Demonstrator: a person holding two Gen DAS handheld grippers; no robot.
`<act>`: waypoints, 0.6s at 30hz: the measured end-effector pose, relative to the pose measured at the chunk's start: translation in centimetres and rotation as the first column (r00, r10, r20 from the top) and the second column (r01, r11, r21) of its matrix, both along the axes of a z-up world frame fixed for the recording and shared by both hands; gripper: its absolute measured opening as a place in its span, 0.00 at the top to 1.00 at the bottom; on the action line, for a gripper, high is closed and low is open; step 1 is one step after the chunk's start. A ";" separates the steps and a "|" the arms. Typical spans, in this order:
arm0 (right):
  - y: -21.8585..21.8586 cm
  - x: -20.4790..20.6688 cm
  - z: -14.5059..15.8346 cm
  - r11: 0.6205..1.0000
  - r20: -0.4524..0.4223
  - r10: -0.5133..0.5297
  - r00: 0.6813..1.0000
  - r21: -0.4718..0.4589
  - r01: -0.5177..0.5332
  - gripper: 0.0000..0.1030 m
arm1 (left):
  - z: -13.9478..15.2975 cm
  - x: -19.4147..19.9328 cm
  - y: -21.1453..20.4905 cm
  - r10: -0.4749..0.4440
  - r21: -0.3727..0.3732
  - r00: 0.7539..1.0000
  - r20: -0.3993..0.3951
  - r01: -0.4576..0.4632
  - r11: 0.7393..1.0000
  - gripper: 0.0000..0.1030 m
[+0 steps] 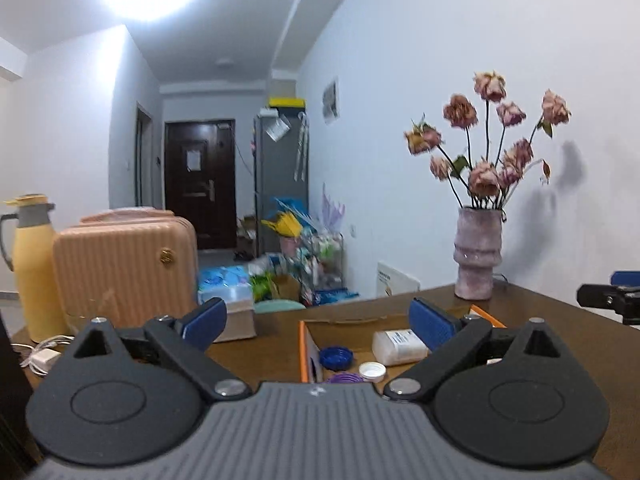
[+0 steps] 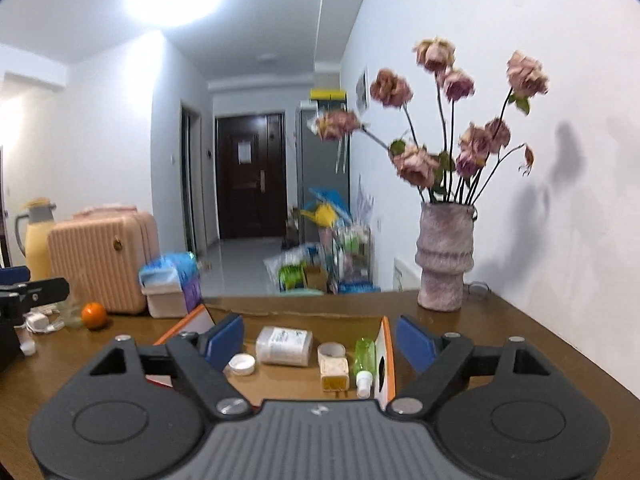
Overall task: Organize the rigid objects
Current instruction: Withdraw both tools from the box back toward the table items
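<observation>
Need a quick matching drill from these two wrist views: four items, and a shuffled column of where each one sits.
Things:
1. green plastic spray bottle
2. round orange fruit
3. pink ribbed ceramic vase
4. white screw cap

Places:
A. standing on the table near the white wall
B. lying in the cardboard box against its right wall
C. on the table left of the box
D. flat on the box floor, left part

Pairs: 1-B, 2-C, 3-A, 4-D

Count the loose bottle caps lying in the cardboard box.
3: a white cap at the front, a blue cap by the left wall, a purple one partly hidden. Others may be hidden.
</observation>
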State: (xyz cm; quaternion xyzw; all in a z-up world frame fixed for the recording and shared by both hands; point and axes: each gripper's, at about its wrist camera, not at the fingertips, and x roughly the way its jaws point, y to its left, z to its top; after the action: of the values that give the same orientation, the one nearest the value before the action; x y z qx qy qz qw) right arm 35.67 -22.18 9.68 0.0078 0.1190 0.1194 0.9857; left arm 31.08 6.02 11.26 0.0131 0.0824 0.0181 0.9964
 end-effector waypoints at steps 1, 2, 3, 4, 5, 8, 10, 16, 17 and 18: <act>-0.2 -0.6 -0.2 1.000 0.008 -0.005 1.000 0.002 0.005 0.19 | 0.0 -0.6 0.1 0.004 -0.005 1.000 0.008 -0.004 1.000 0.03; -0.3 -1.3 -0.4 1.000 0.017 -0.009 1.000 0.003 0.009 0.19 | -0.1 -1.3 0.2 0.008 -0.011 1.000 0.015 -0.008 1.000 0.02; -0.3 -2.0 -0.6 1.000 0.026 -0.009 1.000 0.001 0.009 0.19 | -0.1 -1.9 0.2 0.011 -0.015 1.000 0.019 -0.011 1.000 0.02; -0.4 -2.8 -0.8 1.000 0.037 -0.005 0.999 -0.002 0.005 0.19 | -0.3 -2.8 0.2 0.012 -0.017 1.000 0.027 -0.012 1.000 0.02; -0.5 -3.5 -1.0 1.000 0.046 -0.001 0.999 -0.006 0.001 0.18 | -0.5 -3.7 0.2 0.007 -0.022 0.999 0.039 -0.006 1.000 0.01; -0.6 -5.9 -1.5 0.999 0.088 0.022 0.996 -0.034 -0.019 0.15 | -1.1 -6.5 0.2 -0.006 -0.030 0.998 0.065 0.008 1.000 0.00; -0.6 -7.4 -1.8 0.998 0.107 0.033 0.994 -0.055 -0.027 0.15 | -1.6 -8.3 -0.1 -0.037 -0.025 0.996 0.082 0.040 0.999 0.00; -0.5 -12.1 -3.8 0.995 0.143 0.069 0.987 -0.087 -0.057 0.14 | -3.7 -12.6 -0.6 -0.096 -0.022 0.993 0.070 0.098 0.995 0.00; -0.4 -12.6 -4.1 0.994 0.148 0.077 0.986 -0.092 -0.063 0.14 | -4.0 -13.4 -0.8 -0.099 -0.010 0.993 0.065 0.100 0.995 0.00; -0.4 -13.4 -4.7 0.993 0.158 0.089 0.984 -0.093 -0.075 0.14 | -4.4 -14.2 -1.1 -0.102 0.007 0.993 0.062 0.101 0.995 0.00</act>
State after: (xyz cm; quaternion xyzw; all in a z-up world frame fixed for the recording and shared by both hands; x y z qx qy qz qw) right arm 22.24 -22.62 4.96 -0.0498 0.0441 0.1547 0.9857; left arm 16.86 4.97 6.87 0.0187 0.0503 -0.0321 0.9980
